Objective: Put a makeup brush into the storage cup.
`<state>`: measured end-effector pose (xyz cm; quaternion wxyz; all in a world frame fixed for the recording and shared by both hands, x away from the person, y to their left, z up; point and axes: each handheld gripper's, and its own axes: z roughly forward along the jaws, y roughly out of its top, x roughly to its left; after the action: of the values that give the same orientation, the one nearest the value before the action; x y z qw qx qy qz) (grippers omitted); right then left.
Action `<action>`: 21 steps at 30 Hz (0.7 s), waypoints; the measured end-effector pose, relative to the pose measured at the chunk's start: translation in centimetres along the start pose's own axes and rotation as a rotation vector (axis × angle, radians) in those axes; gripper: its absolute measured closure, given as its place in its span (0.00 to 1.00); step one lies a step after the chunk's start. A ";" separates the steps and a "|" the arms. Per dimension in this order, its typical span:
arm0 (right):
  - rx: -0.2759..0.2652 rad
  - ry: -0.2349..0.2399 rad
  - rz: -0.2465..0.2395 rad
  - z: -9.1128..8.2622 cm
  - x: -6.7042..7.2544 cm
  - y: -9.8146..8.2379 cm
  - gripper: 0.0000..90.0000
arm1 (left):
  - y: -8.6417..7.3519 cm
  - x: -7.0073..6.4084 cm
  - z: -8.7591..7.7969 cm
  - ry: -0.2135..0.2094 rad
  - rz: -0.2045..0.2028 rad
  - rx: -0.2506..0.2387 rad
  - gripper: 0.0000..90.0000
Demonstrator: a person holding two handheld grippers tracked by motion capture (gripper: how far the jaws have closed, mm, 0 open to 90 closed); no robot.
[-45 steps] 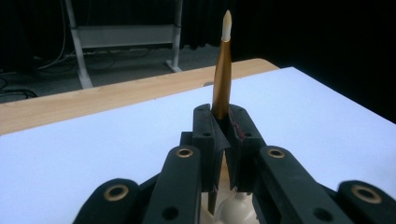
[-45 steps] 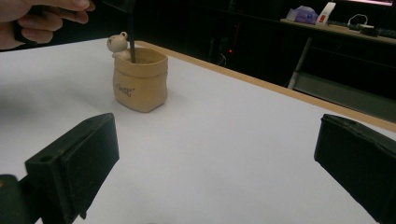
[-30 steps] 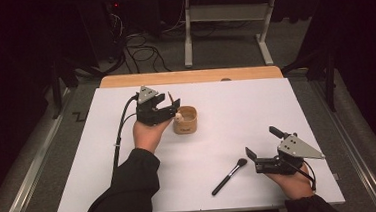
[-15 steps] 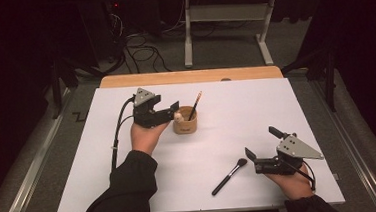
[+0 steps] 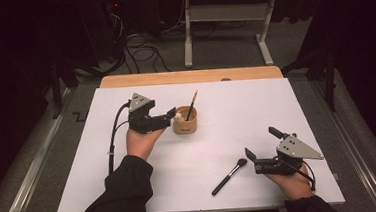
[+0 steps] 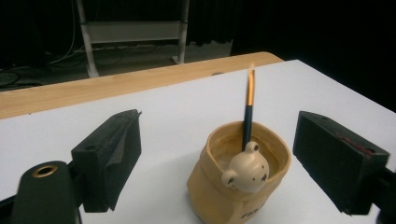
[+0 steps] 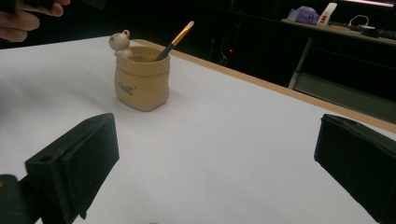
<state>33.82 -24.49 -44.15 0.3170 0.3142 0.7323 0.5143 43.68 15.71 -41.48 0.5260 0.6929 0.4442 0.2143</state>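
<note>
White tabletop (image 5: 199,150) first, wide and flat, edged along the far side by a strip of pale wood (image 5: 189,77). Next in size, left tongs (image 5: 168,118) held in a hand (image 5: 141,142) at the left of the high view, aimed sideways at the cup; jaws just been opening, now spread wide, pads off everything, with the cup seen between them in the left gripper view but untouched. Right tongs (image 5: 259,148) low at the right of the tabletop, cradled in the other hand (image 5: 290,181), jaws likewise spread and gripping nothing, well apart from the cup. Then a tan ceramic cup (image 6: 238,186), shaped like a small sack, standing upright near the middle of the tabletop, just beside the left tongs. On its rim, a tiny cream bear figure (image 6: 246,171). Inside the cup, a slim brush (image 6: 249,109) with a dark and orange handle, leaning against the rim, tip upward. Lastly, a black makeup brush (image 5: 228,176) lying flat on the tabletop, just left of the right tongs, bristles toward them.
</note>
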 end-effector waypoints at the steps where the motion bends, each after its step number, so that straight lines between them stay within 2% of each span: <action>1: 0.000 0.000 -0.001 0.0 0.0 0.0 0.00 | -0.1 0.0 -0.1 -0.002 -0.002 -0.001 0.16; 12: 0.003 -0.004 0.001 0.0 0.0 0.0 0.00 | -1.6 0.2 -1.9 0.000 0.000 -0.004 0.10; 21: 0.006 -0.006 0.002 0.0 0.0 -0.1 0.00 | -2.5 0.0 -3.9 -0.007 0.020 -0.018 0.03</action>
<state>33.82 -24.55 -44.22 0.3177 0.3175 0.7324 0.5116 39.75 17.96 -42.37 0.5315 0.6933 0.4336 0.2209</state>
